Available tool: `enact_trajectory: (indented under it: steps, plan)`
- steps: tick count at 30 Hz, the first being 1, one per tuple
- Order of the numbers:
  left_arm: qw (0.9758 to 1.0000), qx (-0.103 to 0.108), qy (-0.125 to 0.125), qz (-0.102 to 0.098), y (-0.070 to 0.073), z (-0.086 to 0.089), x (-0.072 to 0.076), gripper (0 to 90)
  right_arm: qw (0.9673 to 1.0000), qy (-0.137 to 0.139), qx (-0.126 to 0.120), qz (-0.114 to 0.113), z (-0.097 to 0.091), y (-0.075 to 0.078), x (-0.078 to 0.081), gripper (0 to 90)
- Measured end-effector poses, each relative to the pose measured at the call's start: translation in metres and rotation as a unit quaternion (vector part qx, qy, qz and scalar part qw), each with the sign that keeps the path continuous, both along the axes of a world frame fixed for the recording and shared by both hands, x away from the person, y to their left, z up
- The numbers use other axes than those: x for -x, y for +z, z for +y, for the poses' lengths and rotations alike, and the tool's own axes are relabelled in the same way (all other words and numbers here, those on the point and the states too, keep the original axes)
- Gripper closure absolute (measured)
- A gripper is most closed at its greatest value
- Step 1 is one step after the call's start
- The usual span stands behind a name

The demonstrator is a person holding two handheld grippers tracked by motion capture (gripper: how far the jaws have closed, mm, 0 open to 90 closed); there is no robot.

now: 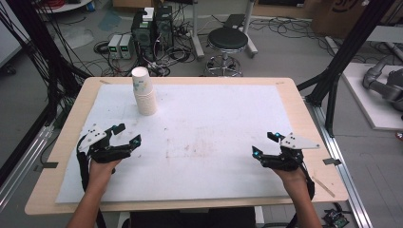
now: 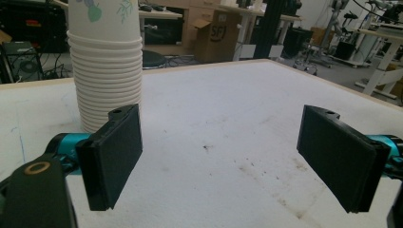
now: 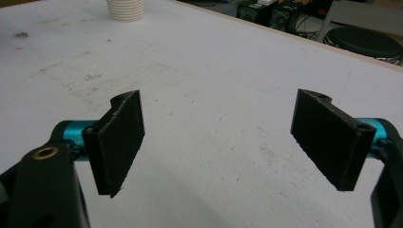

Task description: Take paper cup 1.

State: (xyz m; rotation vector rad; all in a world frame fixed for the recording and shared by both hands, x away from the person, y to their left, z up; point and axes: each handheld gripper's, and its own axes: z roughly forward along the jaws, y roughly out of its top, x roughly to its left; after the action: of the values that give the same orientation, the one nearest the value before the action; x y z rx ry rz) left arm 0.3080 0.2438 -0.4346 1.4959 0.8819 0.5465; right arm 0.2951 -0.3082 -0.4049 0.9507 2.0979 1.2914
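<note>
Upright stack of paper cups [image 1: 144, 97] ahead, nearer the wide-open, empty left gripper [image 1: 125, 134] than the equally open, empty right gripper [image 1: 265, 144].

a wooden table [image 1: 304, 124] bears a stained white mat [image 1: 214, 137]; stacked paper cups [image 1: 144, 91] stand on it.

the high view looks forward and down from above the near edge, taking in the whole table [image 1: 304, 123] and the floor beyond. the left gripper view sits low and close over the mat, facing the far edge, with the cup stack [image 2: 105, 66] near. the right gripper view looks across toward the far left, with the same stack [image 3: 125, 9] distant. all three share the stack and mat.
</note>
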Motion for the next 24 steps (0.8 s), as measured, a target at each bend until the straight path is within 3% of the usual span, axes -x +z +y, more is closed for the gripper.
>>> enact_trajectory:
  steps: [11,20,24]
  plan:
    - [1.0,0.005,0.006,0.0,-0.0009,0.0002,-0.0028,15.4,1.0,0.002,-0.004,-0.001,-0.0002,0.0,0.0013,18.7]
    - [0.9999,-0.007,0.007,0.002,-0.0021,-0.0017,-0.0048,15.8,1.0,0.003,-0.004,0.005,-0.0034,-0.0012,0.0025,18.7]
    - [1.0,0.002,0.005,-0.001,0.0,-0.0022,-0.0019,15.8,0.9999,0.002,-0.012,-0.001,-0.0028,0.0019,0.0066,18.7]
